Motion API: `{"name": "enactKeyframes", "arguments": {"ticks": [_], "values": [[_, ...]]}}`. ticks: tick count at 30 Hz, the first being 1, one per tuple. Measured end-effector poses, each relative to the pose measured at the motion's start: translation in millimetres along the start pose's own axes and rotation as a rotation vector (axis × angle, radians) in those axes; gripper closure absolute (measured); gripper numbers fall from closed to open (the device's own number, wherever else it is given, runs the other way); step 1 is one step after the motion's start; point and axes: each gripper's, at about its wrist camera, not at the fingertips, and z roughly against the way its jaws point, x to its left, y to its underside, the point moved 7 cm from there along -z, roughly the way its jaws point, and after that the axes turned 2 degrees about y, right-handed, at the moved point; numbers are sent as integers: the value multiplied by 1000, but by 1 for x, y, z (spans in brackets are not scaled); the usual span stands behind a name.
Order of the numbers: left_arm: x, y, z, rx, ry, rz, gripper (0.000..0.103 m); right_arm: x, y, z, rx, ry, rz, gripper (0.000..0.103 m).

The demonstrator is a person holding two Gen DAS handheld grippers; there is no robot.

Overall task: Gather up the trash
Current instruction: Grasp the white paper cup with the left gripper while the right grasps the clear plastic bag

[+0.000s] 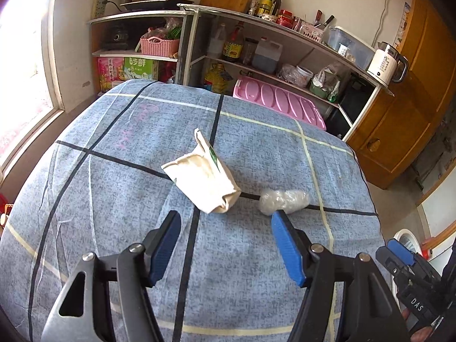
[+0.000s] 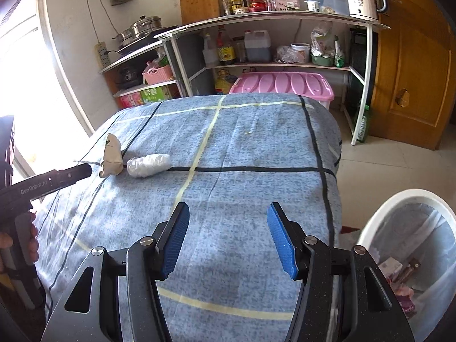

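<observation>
Left gripper (image 1: 226,219): released, blue pads spread wide, nothing between them; low centre of the left wrist view, above the cloth, near both pieces of trash
Right gripper (image 2: 228,213): released, jaws wide, nothing held; low centre of the right wrist view, above the cloth
Crumpled paper cup (image 1: 203,176): cream with green print, flattened, lying on the cloth at mid frame
Plastic wad (image 1: 283,199): clear crumpled wrap just right of the cup, apart from it, on a black stripe
Desk cloth (image 1: 114,188): blue with black and pale yellow lines
Bin (image 2: 379,213): white, lined with a bag, lower right of the right wrist view beside the desk, wrappers inside
Shelves (image 2: 270,17): upper frame, bottles and kettle on top
</observation>
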Motion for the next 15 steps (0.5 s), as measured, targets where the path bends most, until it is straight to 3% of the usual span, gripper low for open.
{"name": "enactKeyframes", "arguments": {"ticks": [6, 9, 15], "values": [[10, -21, -24, 34, -12, 35, 33, 19, -10, -28, 30, -25, 8, 45], [18, -20, -44, 95, -31, 60, 33, 27, -15, -38, 37, -35, 22, 45], [31, -17, -64, 136, -27, 115, 33, 39, -28, -51, 38, -45, 48, 45]]}}
